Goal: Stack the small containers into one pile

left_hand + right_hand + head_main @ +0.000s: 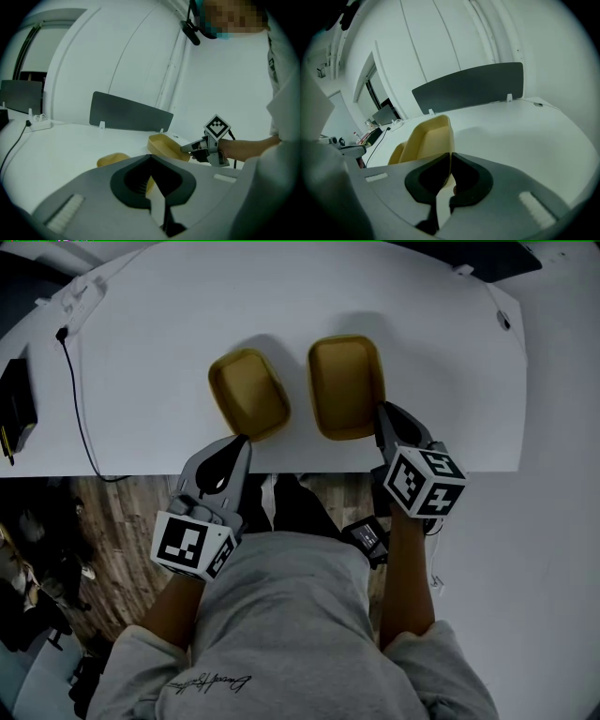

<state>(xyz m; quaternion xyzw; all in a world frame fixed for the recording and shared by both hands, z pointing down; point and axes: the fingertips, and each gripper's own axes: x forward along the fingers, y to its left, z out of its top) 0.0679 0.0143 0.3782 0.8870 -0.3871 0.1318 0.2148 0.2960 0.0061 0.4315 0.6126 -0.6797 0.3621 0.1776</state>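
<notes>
Two small yellow containers lie side by side near the white table's [150, 324] front edge. My right gripper [382, 412] is shut on the near right rim of the right container [346, 385]. In the right gripper view the jaws [451, 159] pinch that thin rim, and the right container [429, 140] tips up in front of them. My left gripper [246, 440] sits at the near edge of the left container [248, 395]. In the left gripper view its jaws [150, 164] are closed, with a yellow strip of the left container [112, 159] showing between them.
A black cable [80, 399] runs over the table's left part to a dark device [17, 399] at the edge. A grey panel [129, 115] stands upright at the table's far side, with a power strip [40, 124] to its left. The person's torso is close to the front edge.
</notes>
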